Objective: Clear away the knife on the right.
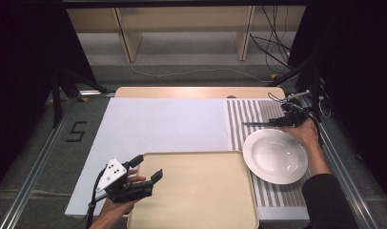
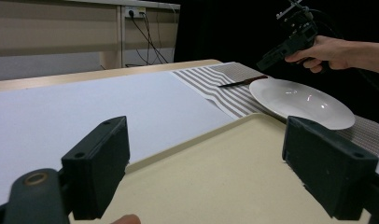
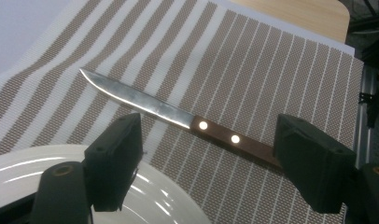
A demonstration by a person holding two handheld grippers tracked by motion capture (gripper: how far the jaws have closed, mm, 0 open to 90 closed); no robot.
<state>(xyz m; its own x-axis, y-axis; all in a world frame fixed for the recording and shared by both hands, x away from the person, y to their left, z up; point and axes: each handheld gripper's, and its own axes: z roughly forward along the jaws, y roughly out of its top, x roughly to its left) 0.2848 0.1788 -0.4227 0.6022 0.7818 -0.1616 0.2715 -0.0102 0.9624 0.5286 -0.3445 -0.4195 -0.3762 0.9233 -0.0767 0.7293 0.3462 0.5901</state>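
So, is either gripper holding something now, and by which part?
Nothing is held. The right gripper is open above the knife; the left gripper is open over the tray.

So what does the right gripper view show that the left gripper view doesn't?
The right gripper view alone makes out the knife's two rivets, its brown handle, and the right tool's jaws standing open over that handle, not pressing it. The left gripper view alone takes in the beige tray, the white sheet, and the left tool's open jaws. Both share the knife, the white plate and the striped mat.
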